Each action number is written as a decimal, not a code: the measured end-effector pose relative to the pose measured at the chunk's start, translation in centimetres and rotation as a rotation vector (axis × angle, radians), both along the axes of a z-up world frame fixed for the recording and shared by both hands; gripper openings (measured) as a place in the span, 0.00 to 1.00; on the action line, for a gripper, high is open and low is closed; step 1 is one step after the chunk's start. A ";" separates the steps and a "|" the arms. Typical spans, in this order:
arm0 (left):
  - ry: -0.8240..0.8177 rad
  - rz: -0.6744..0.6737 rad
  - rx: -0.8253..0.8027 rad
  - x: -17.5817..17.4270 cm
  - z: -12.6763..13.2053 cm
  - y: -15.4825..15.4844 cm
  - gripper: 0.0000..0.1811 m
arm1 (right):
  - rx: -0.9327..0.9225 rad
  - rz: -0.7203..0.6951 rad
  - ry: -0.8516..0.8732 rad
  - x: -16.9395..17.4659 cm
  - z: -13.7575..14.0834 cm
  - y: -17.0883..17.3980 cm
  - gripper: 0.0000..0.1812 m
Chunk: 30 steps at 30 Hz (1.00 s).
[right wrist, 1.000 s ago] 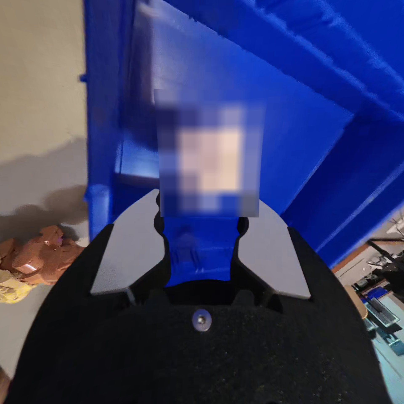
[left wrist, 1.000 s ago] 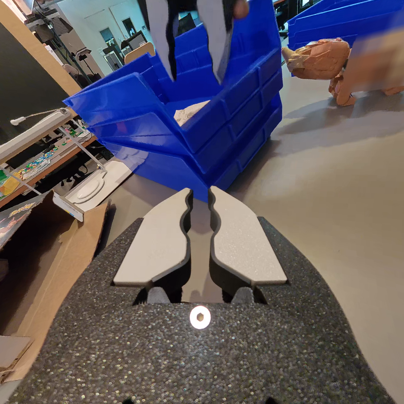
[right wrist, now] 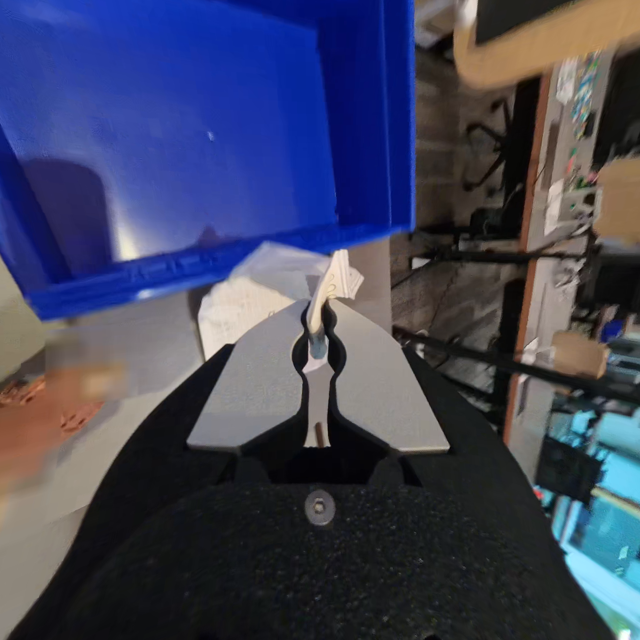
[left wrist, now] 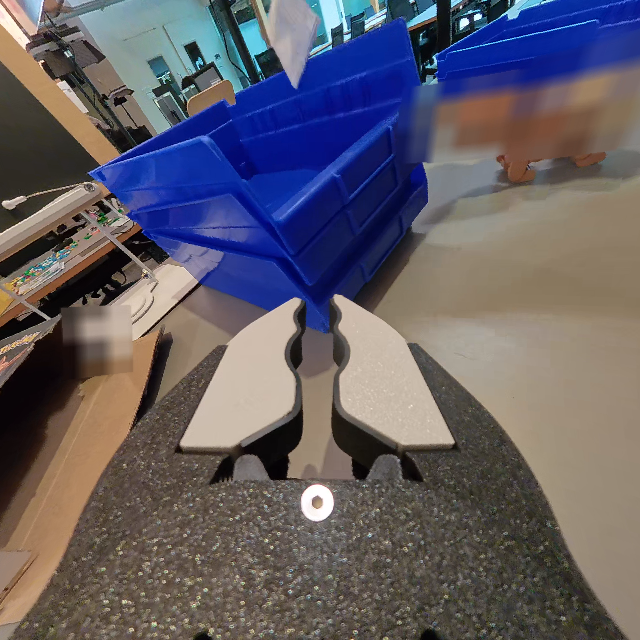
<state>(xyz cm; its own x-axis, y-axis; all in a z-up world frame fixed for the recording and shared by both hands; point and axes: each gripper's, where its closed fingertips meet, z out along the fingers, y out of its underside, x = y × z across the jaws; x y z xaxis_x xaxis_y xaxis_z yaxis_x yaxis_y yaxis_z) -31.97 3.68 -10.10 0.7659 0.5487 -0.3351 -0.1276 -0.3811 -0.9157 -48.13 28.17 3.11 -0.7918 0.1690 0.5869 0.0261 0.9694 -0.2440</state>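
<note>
Paper slip (right wrist: 341, 277), white and crumpled, is pinched in the right hand-held gripper (right wrist: 318, 304); jaws nearly closed on it, slip sticking up past the tips, just outside the near wall of the top blue bin (right wrist: 166, 138). A sec ago this gripper was wide apart, pointing down into the bin at something pale on its floor; now the bin floor reads bare, so the slip looks lifted out. Left wrist view agrees: pale scrap that lay inside the bin stack (left wrist: 277, 214) is gone, and a white blurred shape (left wrist: 294, 41) hangs above the stack w/ nothing under it. Left hand-held gripper (left wrist: 318, 304) unchanged: narrow gap, holding nothing, low over the grey worktop (left wrist: 502, 346), just short of the stack's near corner. Brown crumpled paper (left wrist: 519, 169) sits well apart, far side of worktop. Cardboard (left wrist: 86, 433) off left edge.
</note>
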 end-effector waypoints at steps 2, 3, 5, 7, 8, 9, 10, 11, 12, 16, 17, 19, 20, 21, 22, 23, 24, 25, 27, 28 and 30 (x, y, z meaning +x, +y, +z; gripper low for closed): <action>0.005 -0.004 -0.007 0.1 -0.1 0.2 0.07 | -0.011 -0.071 -0.030 0.1 -1.8 3.5 0.02; 0.008 -0.005 -0.011 0.2 -0.2 0.3 0.07 | 0.005 -0.102 -0.042 0.1 -3.2 5.1 0.02; 0.007 -0.003 -0.019 0.1 -0.5 0.3 0.07 | 0.012 -0.151 -0.070 0.1 -6.0 7.3 0.02; -0.003 0.002 -0.032 -0.1 -1.0 0.4 0.07 | -0.024 -0.188 -0.091 -0.1 -8.4 8.3 0.02; -0.009 0.005 -0.038 -0.3 -1.3 0.3 0.07 | -0.035 -0.210 -0.099 -0.3 -9.5 8.7 0.02; -0.017 0.008 -0.043 -0.4 -1.6 0.3 0.07 | -0.035 -0.237 -0.102 -0.6 -10.6 9.2 0.02; -0.026 0.009 -0.045 -0.5 -1.8 0.3 0.07 | -0.030 -0.264 -0.106 -0.9 -11.8 9.7 0.02; -0.034 0.009 -0.046 -0.6 -2.0 0.3 0.07 | -0.024 -0.289 -0.106 -1.2 -12.8 10.1 0.04; -0.041 0.009 -0.046 -0.6 -2.2 0.4 0.07 | -0.015 -0.307 -0.101 -1.5 -13.6 10.3 0.08; -0.055 0.008 -0.055 -0.8 -2.7 0.4 0.07 | -0.021 -0.315 -0.080 -1.4 -14.0 9.8 0.24; -0.058 0.008 -0.057 -0.8 -2.8 0.4 0.07 | -0.043 -0.304 -0.068 -1.2 -13.4 9.4 0.26; -0.062 0.007 -0.058 -0.8 -2.9 0.4 0.07 | -0.075 -0.290 -0.029 -0.6 -11.5 8.7 0.27; -0.063 0.006 -0.058 -0.8 -2.9 0.4 0.07 | -0.085 -0.283 -0.005 -0.1 -10.3 8.5 0.28; -0.063 0.006 -0.058 -0.8 -2.9 0.4 0.07 | -0.098 -0.272 0.019 0.5 -9.0 8.1 0.28; -0.062 0.007 -0.058 -0.8 -2.9 0.4 0.07 | -0.116 -0.251 0.043 1.4 -7.6 7.5 0.28; -0.062 0.007 -0.058 -0.8 -2.9 0.3 0.07 | -0.135 -0.223 0.066 2.5 -6.2 6.7 0.27; -0.062 0.007 -0.056 -0.8 -2.8 0.3 0.07 | -0.151 -0.193 0.087 3.8 -4.9 5.8 0.27; -0.063 0.008 -0.054 -0.9 -2.7 0.2 0.07 | -0.165 -0.159 0.107 5.2 -3.7 4.7 0.26; -0.063 0.007 -0.048 -0.9 -2.6 0.2 0.07 | -0.194 -0.066 0.120 8.6 -2.2 1.6 0.25; -0.062 0.008 -0.046 -0.9 -2.5 0.1 0.07 | -0.210 -0.007 0.107 10.5 -2.0 -0.3 0.24; -0.060 0.017 -0.041 -1.1 -2.3 -0.3 0.07 | -0.220 0.118 0.046 14.5 -3.2 -4.7 0.24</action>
<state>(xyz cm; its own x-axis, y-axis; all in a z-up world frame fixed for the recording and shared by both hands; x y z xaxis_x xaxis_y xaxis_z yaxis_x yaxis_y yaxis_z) -33.05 3.42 -12.39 0.7760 0.5483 -0.3116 -0.0668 -0.4199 -0.9051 -33.68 23.52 -0.12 -0.7870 0.2047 0.5820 -0.0998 0.8887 -0.4475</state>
